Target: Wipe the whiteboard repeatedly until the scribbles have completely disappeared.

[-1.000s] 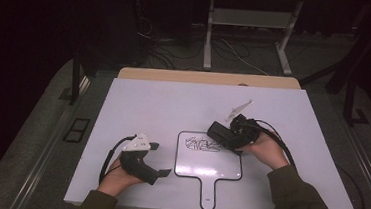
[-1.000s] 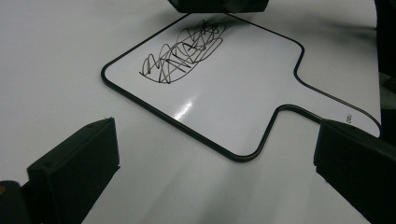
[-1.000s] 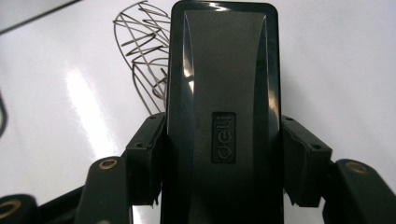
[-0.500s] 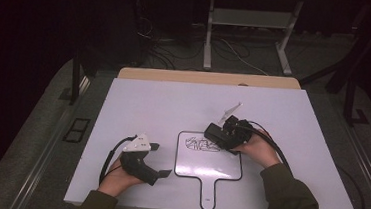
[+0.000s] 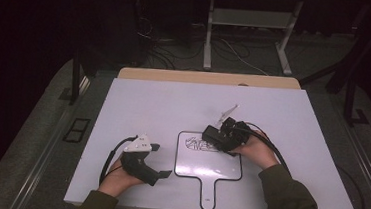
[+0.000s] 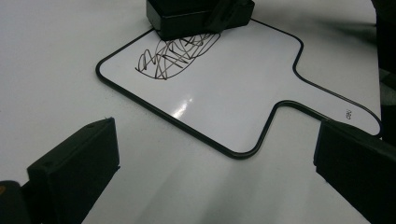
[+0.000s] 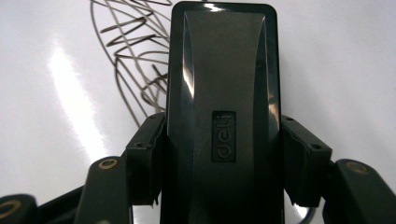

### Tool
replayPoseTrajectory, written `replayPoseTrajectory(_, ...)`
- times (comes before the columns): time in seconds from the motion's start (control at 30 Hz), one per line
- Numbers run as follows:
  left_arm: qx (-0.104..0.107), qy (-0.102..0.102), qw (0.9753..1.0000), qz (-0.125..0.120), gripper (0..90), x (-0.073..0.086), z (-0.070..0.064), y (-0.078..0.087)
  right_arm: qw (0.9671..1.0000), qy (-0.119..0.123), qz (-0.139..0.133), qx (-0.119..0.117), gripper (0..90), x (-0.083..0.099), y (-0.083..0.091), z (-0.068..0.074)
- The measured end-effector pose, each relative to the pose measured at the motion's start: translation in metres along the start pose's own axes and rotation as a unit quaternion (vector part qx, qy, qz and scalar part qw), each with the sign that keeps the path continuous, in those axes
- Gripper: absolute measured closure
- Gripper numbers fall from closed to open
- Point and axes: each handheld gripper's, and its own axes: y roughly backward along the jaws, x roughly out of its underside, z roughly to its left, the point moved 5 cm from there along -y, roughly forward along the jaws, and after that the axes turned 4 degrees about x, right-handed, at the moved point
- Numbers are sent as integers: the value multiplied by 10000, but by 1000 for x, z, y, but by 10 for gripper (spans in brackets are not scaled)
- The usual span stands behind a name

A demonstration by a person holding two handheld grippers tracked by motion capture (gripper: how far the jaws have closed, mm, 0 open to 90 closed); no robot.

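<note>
A small paddle-shaped whiteboard (image 5: 209,164) with a black rim lies on the white table, its handle toward the front edge. Dark scribbles (image 5: 196,144) cover its upper left part, seen as looping lines (image 6: 173,56) in the left gripper view. My right gripper (image 5: 217,136) is shut on a black eraser block (image 7: 224,116), which rests on the board over the scribbles' right side. The eraser (image 6: 196,16) lies at the board's far edge in the left gripper view. My left gripper (image 5: 159,160) stands open on the table just left of the board, nothing between its jaws.
The white tabletop (image 5: 163,108) extends far behind the board. A small pale stick-like piece (image 5: 227,112) sticks up behind the right gripper. Cables trail from both grippers. A metal stand (image 5: 249,34) and wires sit on the dark floor beyond the table.
My right gripper with the eraser has slid leftward over the board onto the scribbles. The left gripper has stayed in place.
</note>
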Motion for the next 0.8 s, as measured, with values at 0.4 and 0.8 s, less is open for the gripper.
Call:
replayPoseTrajectory(0.4,17,3,10000,14,0,0,-1,0,9994,271,24,-197,386,-10,-1,22)
replayPoseTrajectory(0.8,16,1,10000,-1,0,0,0,1,10000,-53,71,-41,386,0,1,2)
